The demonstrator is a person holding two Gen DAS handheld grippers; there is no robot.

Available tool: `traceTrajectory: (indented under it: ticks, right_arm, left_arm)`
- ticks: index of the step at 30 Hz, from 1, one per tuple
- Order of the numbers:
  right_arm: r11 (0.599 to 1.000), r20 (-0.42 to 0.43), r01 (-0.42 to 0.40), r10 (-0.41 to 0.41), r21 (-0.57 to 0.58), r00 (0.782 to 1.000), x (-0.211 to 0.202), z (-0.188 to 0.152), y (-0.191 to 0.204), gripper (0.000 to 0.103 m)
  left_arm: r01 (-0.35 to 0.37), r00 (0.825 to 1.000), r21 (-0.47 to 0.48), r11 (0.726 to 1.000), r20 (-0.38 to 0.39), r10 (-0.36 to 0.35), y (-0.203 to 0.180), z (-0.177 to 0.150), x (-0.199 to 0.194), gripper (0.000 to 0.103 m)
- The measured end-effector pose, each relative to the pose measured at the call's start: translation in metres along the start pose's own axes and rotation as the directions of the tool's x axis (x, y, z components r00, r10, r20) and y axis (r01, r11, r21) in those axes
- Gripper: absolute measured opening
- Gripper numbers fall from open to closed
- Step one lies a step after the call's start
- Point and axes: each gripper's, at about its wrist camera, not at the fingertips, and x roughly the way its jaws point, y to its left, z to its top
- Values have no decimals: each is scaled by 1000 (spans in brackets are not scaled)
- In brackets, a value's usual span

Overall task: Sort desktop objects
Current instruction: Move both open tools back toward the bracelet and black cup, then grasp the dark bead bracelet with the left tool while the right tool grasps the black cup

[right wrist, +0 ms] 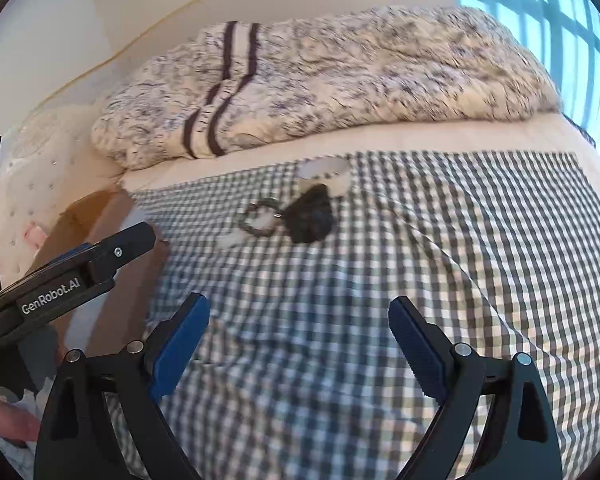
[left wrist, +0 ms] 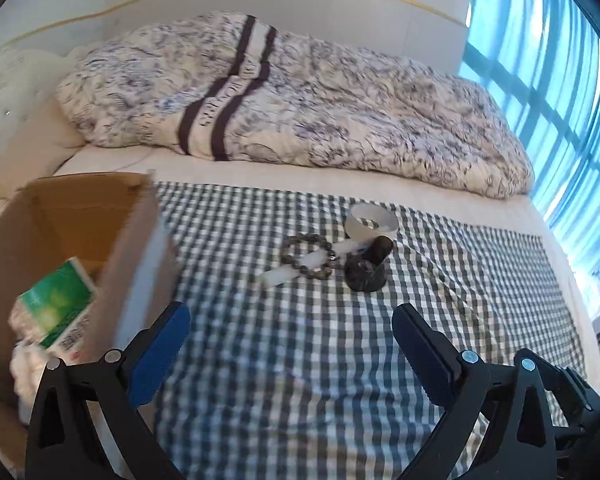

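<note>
Left tongs and right tongs both gape wide, holding nothing, above the checked cloth on the bed. Remaining items sit clustered mid-cloth, well ahead: bead bracelet, white tube lying through it, dark lumpy object, white cup just behind. Cardboard box at left already has a green packet. Bracelet probably light and floppy, so pinch one side of the loop; cup likely rigid, maybe fragile, grip by rim
</note>
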Motion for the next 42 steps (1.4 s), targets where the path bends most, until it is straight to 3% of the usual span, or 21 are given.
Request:
traceTrajectory:
  ticks: [7,13,18,28,36,40,41,42]
  right_arm:
    - [1000,-45,5,-4,18,999,42,10,-21,92]
    - [1000,-80,-13,15,23,997,84,22,-19,92]
    - [1000,-102,-22,24,19,995,118,32,-11,92]
    - [999,-91,1,4,52,996,163,51,-11,91]
    - [997,-91,37,-31,69,995,185,60,-12,91]
    - [996,-87,41,-34,78,996,190,62,-13,91]
    - [996,-85,46,-39,81,996,190,62,-13,91]
    - [995,-81,54,-48,80,996,190,62,-13,91]
  left_arm:
    - [-17,997,-24,1000,-73,15,-8,7,66,103]
    - [-65,994,-101,993,-95,56,5,18,111,103]
    - [-64,990,-139,988,-136,45,14,27,149,103]
    - [-96,980,-176,980,-190,62,23,30,201,103]
    - [-120,980,-164,979,-177,91,26,28,221,103]
    - [-127,980,-173,977,-171,97,29,28,222,97]
    - [-125,981,-168,978,-167,97,29,29,221,91]
    - [-127,981,-163,978,-163,101,29,30,221,73]
